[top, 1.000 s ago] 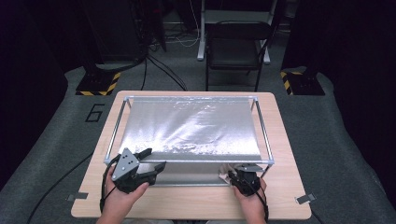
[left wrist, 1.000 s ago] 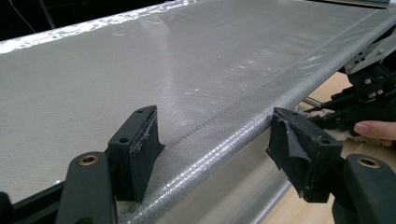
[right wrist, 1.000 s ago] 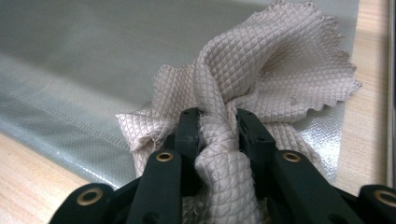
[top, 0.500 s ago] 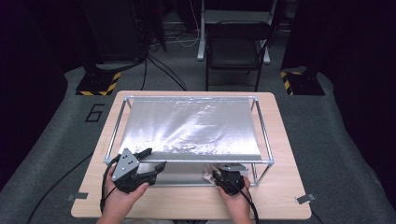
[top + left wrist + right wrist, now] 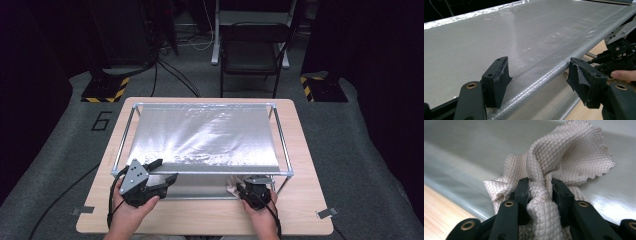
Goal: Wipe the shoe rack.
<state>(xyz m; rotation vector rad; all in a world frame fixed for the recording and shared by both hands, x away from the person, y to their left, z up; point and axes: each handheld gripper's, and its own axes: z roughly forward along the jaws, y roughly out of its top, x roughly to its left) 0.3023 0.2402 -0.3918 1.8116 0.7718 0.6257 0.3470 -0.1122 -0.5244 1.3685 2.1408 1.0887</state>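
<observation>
The right gripper (image 5: pixel 540 187) is clenched on a pale, quilt-patterned cloth (image 5: pixel 564 157), its 2 black jaws pinching a bunched fold while the rest of the fabric fans out above them with a pinked edge at about 2 o'clock. Those jaws have just been opening a little, yet the fold remains squeezed between the pads. In the high view the right gripper (image 5: pixel 254 192) sits at roughly 5 o'clock on the wooden table (image 5: pixel 305 150), with the cloth (image 5: pixel 231 188) showing as a small pale patch just beside it at 9 o'clock, tucked under the near edge of a silvery sheet (image 5: pixel 205 137) stretched over a metal frame (image 5: pixel 284 150). The left gripper (image 5: pixel 155 175) rests at about 7 o'clock on the table, its grey three-cornered plate on top, pointing toward the near rail of the frame. In the left gripper view the left gripper (image 5: pixel 537 75) is released: its 2 jaws stand wide apart, straddling the sheet's folded near edge (image 5: pixel 549 67) without pressing on it, and the finely dotted sheet surface runs away toward 12 o'clock. At 3 o'clock in that view a fingertip and part of the other gripper appear.
</observation>
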